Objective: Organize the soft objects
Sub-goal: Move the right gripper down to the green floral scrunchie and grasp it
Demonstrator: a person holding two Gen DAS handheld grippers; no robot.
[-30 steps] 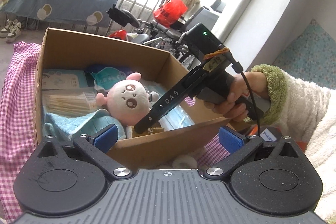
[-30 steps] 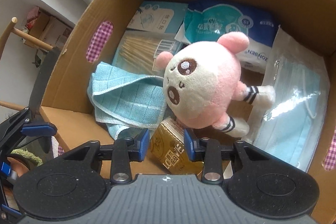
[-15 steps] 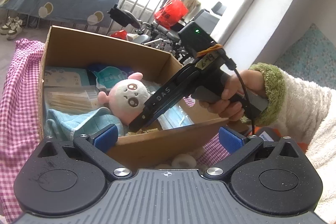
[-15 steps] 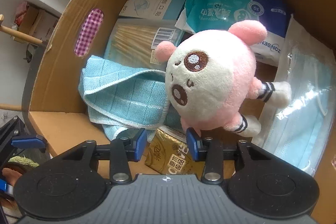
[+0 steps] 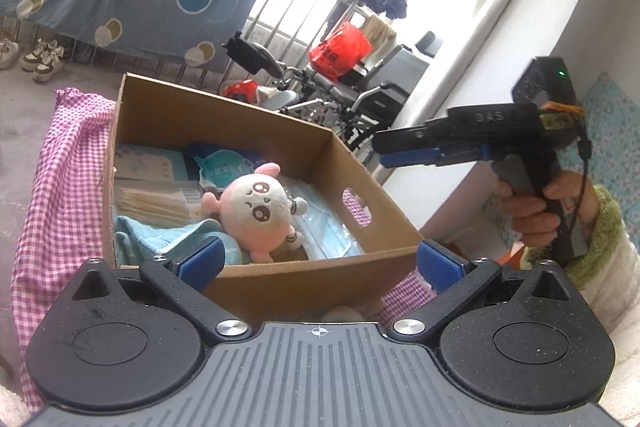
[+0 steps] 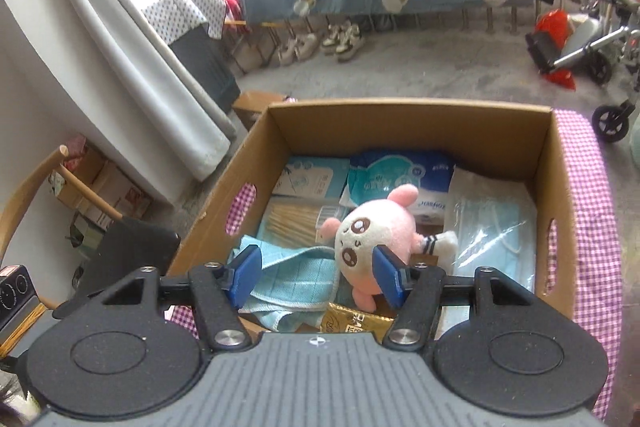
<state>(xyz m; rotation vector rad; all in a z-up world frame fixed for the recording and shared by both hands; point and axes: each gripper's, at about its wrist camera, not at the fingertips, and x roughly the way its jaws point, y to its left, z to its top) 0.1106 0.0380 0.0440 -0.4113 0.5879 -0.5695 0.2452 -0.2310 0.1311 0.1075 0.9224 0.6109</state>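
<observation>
- Here the left gripper sits nearest the lens, its ribbed grey body and matte black arms ending in blue pads spread wide on either side of the near cardboard wall, with nothing between them.
- The right gripper is free of the box; its jaws have just been opening and stand apart, empty, the blue pads framing the contents below without touching them.
- A gold foil packet lies crinkled at the near edge of the box floor.
- Just beyond it a quilted light-blue cloth is rumpled against the near left corner.
- The round pink-and-cream plush toy rests in the middle of the brown corrugated cardboard box, on its side, striped limbs sticking out.
- Beside it lies a glossy clear bag of blue face masks; flat packets line the far wall.
- A pink gingham cloth lies under the box.
- A hand in a fuzzy green cuff holds the right tool's grip.
</observation>
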